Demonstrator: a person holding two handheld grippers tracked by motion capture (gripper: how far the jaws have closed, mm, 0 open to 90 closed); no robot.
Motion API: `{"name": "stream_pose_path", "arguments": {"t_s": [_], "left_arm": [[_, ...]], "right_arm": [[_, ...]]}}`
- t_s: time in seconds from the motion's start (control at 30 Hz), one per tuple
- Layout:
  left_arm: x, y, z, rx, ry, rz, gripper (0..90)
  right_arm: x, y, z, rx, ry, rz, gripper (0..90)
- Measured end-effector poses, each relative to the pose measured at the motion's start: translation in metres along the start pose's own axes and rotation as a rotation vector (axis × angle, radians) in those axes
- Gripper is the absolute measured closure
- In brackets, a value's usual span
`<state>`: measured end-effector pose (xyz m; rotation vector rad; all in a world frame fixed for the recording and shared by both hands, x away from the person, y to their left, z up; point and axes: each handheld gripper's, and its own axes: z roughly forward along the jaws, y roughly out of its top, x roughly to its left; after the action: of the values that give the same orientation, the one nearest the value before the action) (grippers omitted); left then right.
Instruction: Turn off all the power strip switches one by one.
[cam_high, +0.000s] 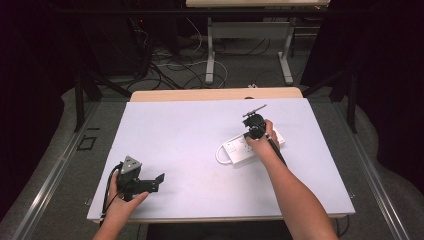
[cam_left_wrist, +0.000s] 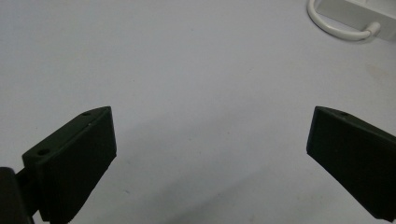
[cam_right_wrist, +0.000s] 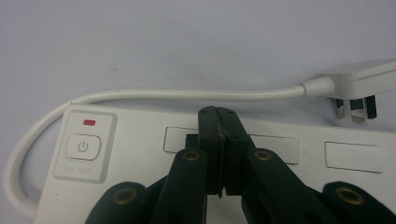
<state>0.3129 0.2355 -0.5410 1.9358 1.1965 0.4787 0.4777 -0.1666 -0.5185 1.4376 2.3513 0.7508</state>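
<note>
A white power strip (cam_high: 239, 152) lies on the right half of the table, with its cable (cam_high: 220, 156) looped at its left end. In the right gripper view the power strip (cam_right_wrist: 140, 163) shows a power button (cam_right_wrist: 83, 147), a red light (cam_right_wrist: 89, 122) and covered sockets. Its plug (cam_right_wrist: 359, 88) lies just behind it. My right gripper (cam_high: 254, 134) points down at the strip, and my right gripper (cam_right_wrist: 218, 113) is shut, tips over the strip's top between two sockets, nothing between them. My left gripper (cam_high: 158, 182) rests open near the front left corner; my left gripper (cam_left_wrist: 210, 126) holds nothing.
The pale table top (cam_high: 200, 130) has bare room between the two hands. The cable loop (cam_left_wrist: 341, 30) sits far ahead of the left jaws. Beyond the far edge stand another table's legs (cam_high: 210, 55) and loose floor cables (cam_high: 170, 65).
</note>
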Motion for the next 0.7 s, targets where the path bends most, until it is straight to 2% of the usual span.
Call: {"name": "stream_pose_path", "arguments": {"t_s": [0.33, 0.43, 0.7], "left_arm": [[0.0004, -0.0001, 0.0002, -0.004, 0.000, 0.001, 1.3], [0.0002, -0.0001, 0.0001, -0.001, 0.000, 0.000, 1.3], [0.0008, -0.0004, 0.0000, 0.002, 0.003, 0.006, 1.3]], "right_arm": [[-0.0010, 0.0006, 0.0006, -0.019, 0.003, -0.003, 89.3], [-0.0021, 0.0026, -0.0014, -0.005, -0.017, -0.006, 89.0], [-0.0074, 0.0033, -0.0027, -0.006, -0.026, -0.003, 88.8]]}}
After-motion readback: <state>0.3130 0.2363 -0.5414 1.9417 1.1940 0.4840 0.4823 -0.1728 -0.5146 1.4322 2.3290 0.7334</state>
